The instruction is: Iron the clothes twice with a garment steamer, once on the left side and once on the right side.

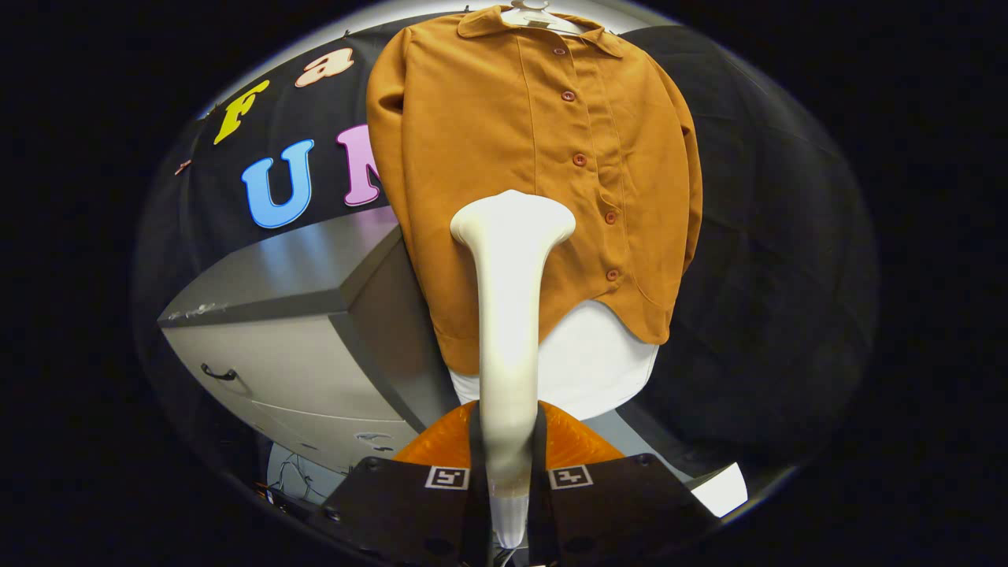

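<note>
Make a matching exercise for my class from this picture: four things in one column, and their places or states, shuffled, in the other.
Things:
1. garment steamer
2. brown shirt
3. grey cabinet
4. hanger

Places or states:
A. stands beside the shirt, drawer handle showing
B. clamped upright between the jaws of the gripper, head at the shirt's front
C. carries the shirt at the collar
D. hangs buttoned before the black cloth wall

Pairs: 1-B, 2-D, 3-A, 4-C
</note>
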Demonstrator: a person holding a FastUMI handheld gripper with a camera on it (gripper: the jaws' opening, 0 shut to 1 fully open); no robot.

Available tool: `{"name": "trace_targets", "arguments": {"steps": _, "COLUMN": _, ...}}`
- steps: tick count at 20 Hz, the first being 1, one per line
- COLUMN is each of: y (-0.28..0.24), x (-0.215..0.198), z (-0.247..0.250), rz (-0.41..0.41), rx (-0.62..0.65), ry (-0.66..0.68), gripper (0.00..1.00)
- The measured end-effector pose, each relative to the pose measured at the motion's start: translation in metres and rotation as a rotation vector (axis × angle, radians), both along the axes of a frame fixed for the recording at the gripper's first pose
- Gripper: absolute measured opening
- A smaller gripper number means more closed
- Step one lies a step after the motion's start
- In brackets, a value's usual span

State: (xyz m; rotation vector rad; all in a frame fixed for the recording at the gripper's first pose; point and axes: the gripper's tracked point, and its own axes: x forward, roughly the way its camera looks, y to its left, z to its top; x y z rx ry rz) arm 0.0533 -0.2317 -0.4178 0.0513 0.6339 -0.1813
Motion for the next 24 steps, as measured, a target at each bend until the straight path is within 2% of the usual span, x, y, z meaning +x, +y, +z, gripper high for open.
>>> {"name": "trace_targets", "arguments": {"steps": 4, "y": 0.005, "x": -0.015, "z": 0.008, "rz": -0.003, "rx": 0.01, "ry": -0.017, "gripper": 0.22}}
{"name": "trace_targets", "arguments": {"steps": 7, "y": 0.008, "x": -0.022, "z": 0.039, "rz": 0.005, "rx": 0.008, "ry": -0.075, "gripper": 0.21}}
{"name": "trace_targets", "arguments": {"steps": 15, "y": 0.016, "x": -0.013, "z": 0.174, "rz": 0.047, "rx": -0.027, "ry": -0.332, "gripper": 0.21}}
{"name": "trace_targets", "arguments": {"steps": 24, "y": 0.001, "x": 0.01, "z": 0.326, "rz": 0.07, "rx": -0.075, "ry": -0.613, "gripper": 0.21}}
